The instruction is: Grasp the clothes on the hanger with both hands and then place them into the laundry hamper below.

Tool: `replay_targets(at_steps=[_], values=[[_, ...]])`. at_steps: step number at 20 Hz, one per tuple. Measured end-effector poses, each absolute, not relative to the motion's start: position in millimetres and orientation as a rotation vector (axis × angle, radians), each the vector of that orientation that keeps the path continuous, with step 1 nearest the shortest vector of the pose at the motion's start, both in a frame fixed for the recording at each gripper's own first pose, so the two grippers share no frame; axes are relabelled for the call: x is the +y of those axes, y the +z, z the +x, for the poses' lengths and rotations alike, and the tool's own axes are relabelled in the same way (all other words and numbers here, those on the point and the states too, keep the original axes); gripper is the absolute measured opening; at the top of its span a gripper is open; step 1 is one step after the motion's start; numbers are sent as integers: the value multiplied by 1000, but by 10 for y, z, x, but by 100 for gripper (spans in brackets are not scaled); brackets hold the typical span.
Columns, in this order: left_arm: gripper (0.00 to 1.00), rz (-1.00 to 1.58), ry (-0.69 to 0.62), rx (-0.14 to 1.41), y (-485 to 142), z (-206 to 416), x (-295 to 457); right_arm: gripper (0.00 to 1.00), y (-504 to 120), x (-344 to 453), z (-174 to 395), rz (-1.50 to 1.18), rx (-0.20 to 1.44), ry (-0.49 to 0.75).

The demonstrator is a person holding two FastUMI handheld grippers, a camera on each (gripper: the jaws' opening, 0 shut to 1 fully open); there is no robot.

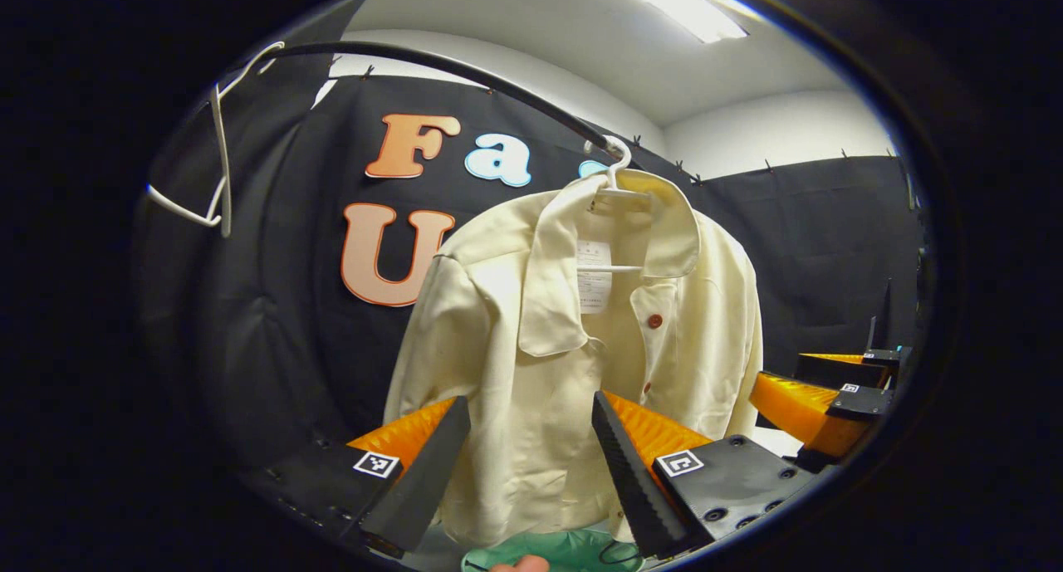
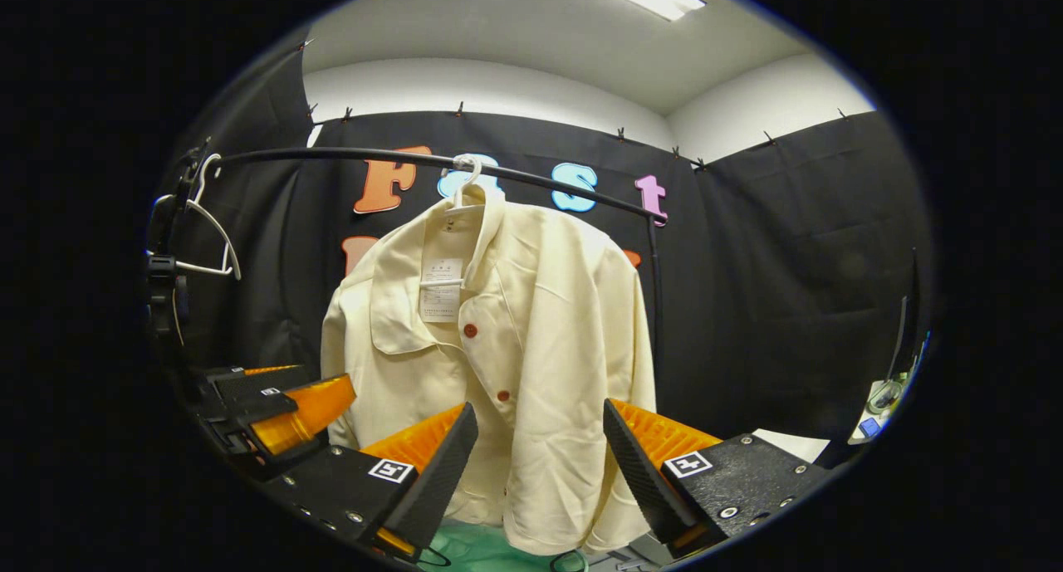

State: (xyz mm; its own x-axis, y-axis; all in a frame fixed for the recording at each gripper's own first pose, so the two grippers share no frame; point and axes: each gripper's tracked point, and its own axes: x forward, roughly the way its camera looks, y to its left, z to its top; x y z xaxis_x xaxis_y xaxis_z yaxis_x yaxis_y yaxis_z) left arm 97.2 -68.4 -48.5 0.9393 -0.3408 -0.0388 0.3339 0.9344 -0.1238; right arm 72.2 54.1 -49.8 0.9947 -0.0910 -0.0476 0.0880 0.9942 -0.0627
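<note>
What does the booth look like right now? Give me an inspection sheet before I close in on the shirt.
Surface: nothing seen.
Job's things: cream shirt hangs on a white hanger from the black rail; green hamper directly below.
Clutter: spare empty hanger at the rail's end.
Grippers: left gripper and right gripper both open, short of the shirt.
Cables: nothing seen.
Surroundings: black cloth wall, white ceiling with a light panel.
</note>
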Motion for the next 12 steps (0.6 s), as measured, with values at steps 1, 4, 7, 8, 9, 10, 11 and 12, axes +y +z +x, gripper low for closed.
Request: replay_targets(at_steps=[1, 4, 7, 8, 9, 10, 11, 12], values=[[100, -102, -348, 52, -499, 1052, -719, 94, -517, 530, 865, -70, 52, -89], [96, -56, -341, 31, -546, 1298, -840, 94, -628, 533, 1256, -80, 74, -92], [96, -65, -367, 39, -660, 1495, -985, 94, -773, 523, 1499, -74, 97, -116], [96, -71, -382, 32, -670, 1531, -1036, 94, -802, 549, 1578, -67, 95, -112], [96, -74, -395, 26, -681, 1544, -1090, 94, -860, 575, 1656, -65, 102, -111], [96, -73, -396, 22, -707, 1569, -1113, 94, -945, 590, 1726, -70, 119, -117], [96, -66, -386, 27, -768, 1579, -1085, 94, -987, 568, 1797, -81, 130, -133], [92, -63, -374, 39, -816, 1594, -1050, 92, -1017, 549, 1845, -93, 136, -150]])
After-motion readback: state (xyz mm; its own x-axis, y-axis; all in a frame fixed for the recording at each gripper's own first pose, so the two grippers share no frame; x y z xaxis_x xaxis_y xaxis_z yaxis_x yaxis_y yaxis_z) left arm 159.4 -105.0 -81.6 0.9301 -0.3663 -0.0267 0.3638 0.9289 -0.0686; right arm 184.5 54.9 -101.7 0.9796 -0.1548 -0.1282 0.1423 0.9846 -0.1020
